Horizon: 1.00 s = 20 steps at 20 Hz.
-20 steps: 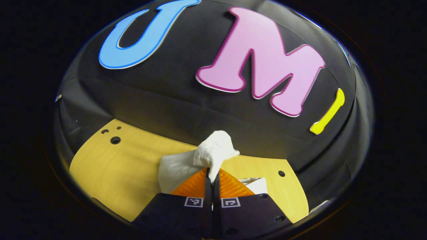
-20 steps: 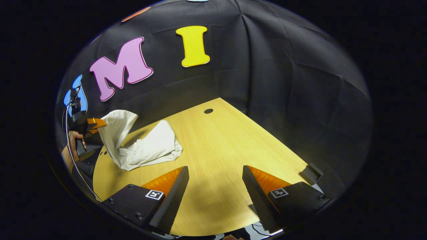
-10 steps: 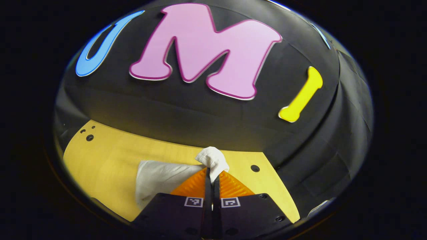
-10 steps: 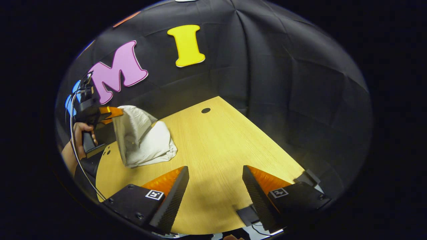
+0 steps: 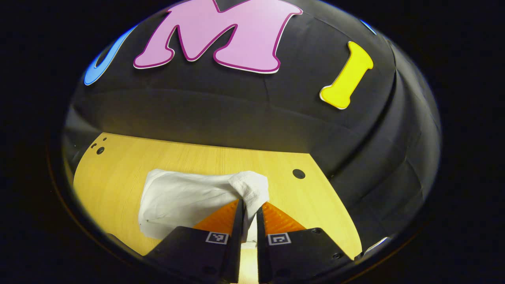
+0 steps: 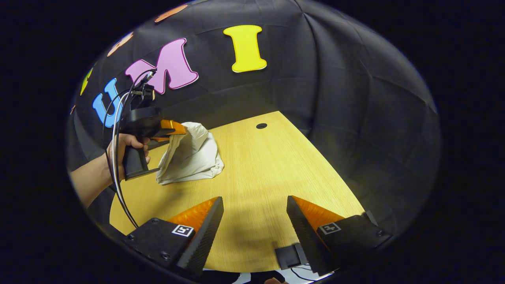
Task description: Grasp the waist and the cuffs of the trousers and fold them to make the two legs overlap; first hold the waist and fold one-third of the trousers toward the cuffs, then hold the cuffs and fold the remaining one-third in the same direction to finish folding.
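Observation:
The white trousers (image 5: 185,197) lie bunched in a loose folded heap on the wooden table (image 5: 118,169). My left gripper (image 5: 249,203) is shut on a raised fold of the cloth, which shows in the narrow gap between its fingers. In the right gripper view the trousers (image 6: 193,152) sit at the table's far left, their top edge pulled up to the left gripper (image 6: 173,130), which a hand (image 6: 126,144) holds. My right gripper (image 6: 254,201) stands open over bare table (image 6: 268,169), well to the right of the cloth, with nothing between its fingers.
A round cable hole (image 5: 298,173) (image 6: 261,126) sits near the table's far edge. A small black block (image 6: 290,256) lies at the near edge. Cables (image 6: 116,157) trail from the left gripper. Black cloth walls close off the table's far sides.
The left gripper has carried the held fold over and down across the heap, and its fingers stand slightly wider apart. The trousers look more compact. The right gripper stays open in place.

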Available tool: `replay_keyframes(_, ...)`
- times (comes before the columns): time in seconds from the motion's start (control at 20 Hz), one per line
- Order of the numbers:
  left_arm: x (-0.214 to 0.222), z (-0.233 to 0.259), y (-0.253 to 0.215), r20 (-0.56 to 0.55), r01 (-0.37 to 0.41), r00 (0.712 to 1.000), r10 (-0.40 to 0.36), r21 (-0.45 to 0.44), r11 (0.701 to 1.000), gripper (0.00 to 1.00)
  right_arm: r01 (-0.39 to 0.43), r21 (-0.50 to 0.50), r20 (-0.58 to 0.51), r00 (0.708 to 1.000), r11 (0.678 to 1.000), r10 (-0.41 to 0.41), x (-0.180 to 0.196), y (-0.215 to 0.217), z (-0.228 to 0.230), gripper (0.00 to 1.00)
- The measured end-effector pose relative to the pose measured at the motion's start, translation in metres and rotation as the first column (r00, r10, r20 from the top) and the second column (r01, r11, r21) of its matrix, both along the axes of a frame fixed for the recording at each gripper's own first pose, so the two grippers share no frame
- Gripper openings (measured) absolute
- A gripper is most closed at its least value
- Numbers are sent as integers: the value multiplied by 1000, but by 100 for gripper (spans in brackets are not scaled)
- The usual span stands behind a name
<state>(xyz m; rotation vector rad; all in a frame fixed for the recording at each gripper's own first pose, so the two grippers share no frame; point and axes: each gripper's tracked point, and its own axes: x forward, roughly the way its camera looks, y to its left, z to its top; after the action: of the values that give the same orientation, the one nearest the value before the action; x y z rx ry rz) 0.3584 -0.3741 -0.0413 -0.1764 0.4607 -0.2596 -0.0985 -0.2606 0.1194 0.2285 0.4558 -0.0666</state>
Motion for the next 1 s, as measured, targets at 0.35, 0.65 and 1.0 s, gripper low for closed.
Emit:
replay_keyframes(0.35, -56, 11, 48, 74, -14, 997, 7, 94, 996, 88, 50, 1, 66, 997, 999, -50, 6, -2, 14, 99)
replay_keyframes(0.65, -177, 50, 147, 193, -117, 976, 102, 68, 991, 96, -5, -49, 149, 989, 999, 12, -4, 51, 55, 99)
replay_keyframes(1.0, -295, 48, 242, 280, -237, 937, 206, 81, 968, 96, -59, -118, 239, 967, 991, 86, -57, 114, 107, 99)
